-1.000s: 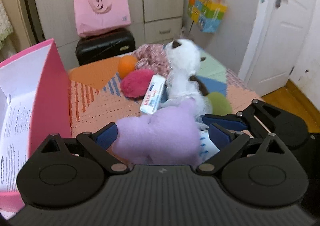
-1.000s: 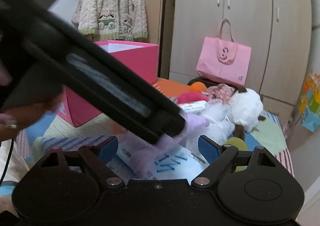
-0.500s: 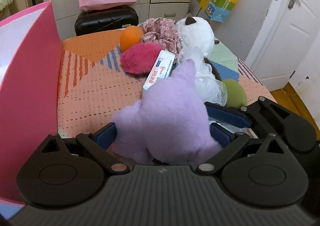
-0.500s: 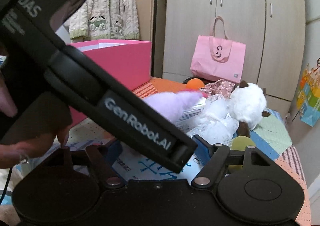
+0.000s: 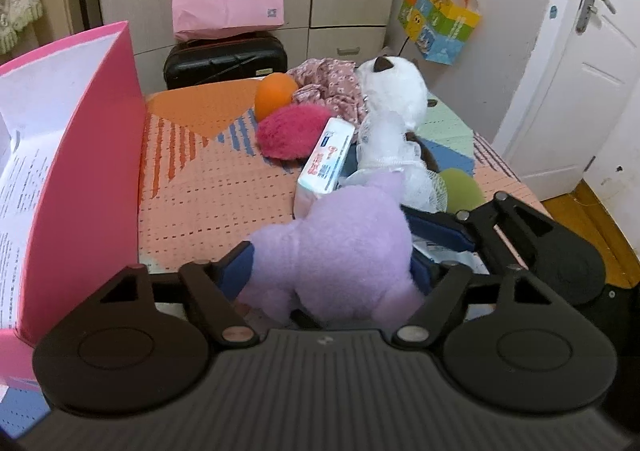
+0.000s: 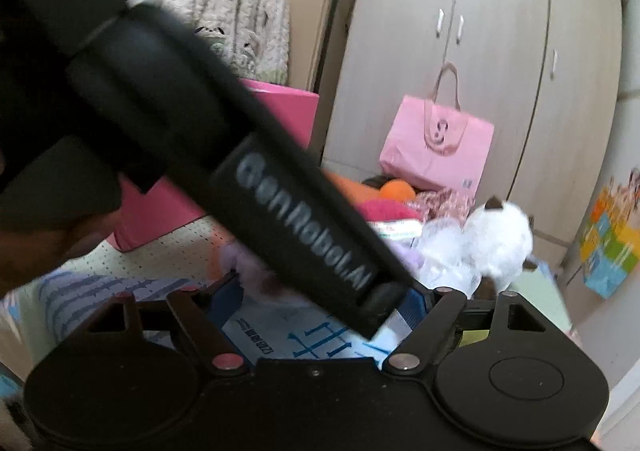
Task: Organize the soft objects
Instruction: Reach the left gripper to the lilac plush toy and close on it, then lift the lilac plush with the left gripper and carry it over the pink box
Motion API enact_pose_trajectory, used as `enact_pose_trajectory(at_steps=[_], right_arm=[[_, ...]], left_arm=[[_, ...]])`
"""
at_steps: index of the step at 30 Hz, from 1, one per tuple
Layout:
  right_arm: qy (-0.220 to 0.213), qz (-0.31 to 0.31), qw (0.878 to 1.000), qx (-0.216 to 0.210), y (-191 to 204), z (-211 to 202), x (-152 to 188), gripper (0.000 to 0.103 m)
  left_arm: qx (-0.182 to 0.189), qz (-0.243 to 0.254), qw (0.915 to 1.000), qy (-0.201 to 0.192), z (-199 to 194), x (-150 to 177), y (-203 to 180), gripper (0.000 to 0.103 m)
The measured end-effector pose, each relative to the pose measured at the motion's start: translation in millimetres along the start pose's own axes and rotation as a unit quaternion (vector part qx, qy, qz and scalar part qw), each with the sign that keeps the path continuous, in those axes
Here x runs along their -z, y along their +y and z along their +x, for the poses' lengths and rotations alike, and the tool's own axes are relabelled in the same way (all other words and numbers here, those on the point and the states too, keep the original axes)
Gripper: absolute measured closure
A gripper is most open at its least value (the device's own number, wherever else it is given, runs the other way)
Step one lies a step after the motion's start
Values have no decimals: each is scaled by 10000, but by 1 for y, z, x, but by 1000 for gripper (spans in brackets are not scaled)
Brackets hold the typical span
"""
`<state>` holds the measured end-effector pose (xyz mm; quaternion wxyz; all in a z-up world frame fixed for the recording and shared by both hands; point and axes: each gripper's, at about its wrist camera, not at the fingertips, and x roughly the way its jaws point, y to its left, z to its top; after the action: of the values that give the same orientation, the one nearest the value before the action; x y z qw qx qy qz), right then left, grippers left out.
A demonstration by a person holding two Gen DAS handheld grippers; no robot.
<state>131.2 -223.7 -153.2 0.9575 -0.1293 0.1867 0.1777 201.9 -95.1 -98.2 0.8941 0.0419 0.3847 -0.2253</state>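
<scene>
between our left gripper's [image 5: 332,263] fingers sits the purple plush toy [image 5: 340,243], squeezed by both blue pads. we judge its soft body could slide out mid-carry. just right of the fingers, our right gripper [image 5: 440,229] stands apart, holding nothing. left and beyond, the pink box [image 5: 100,155] waits. half a second ago the toy rode higher and more upright.

Purple plush [image 5: 340,247] at lower centre, clamped between left tool [image 5: 332,263] pads; pink box [image 5: 80,171] open at left.
</scene>
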Motion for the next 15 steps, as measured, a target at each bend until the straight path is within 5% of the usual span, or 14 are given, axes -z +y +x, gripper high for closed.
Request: enact_pose_trajectory(at_steps=[2,3,15], right_arm=[[80,228,9997,-106,-5,5,-2,28],[103,339,9993,-144,-6,5,-2,42],[-128,587,9981,-152,2,-14,-3,48]], left_arm=[[29,2,10000,-20,1,2,-1,34],[5,14,10000,-50,1,4,-2,35],[-209,322,9989,-256,-21,8,-15,39]])
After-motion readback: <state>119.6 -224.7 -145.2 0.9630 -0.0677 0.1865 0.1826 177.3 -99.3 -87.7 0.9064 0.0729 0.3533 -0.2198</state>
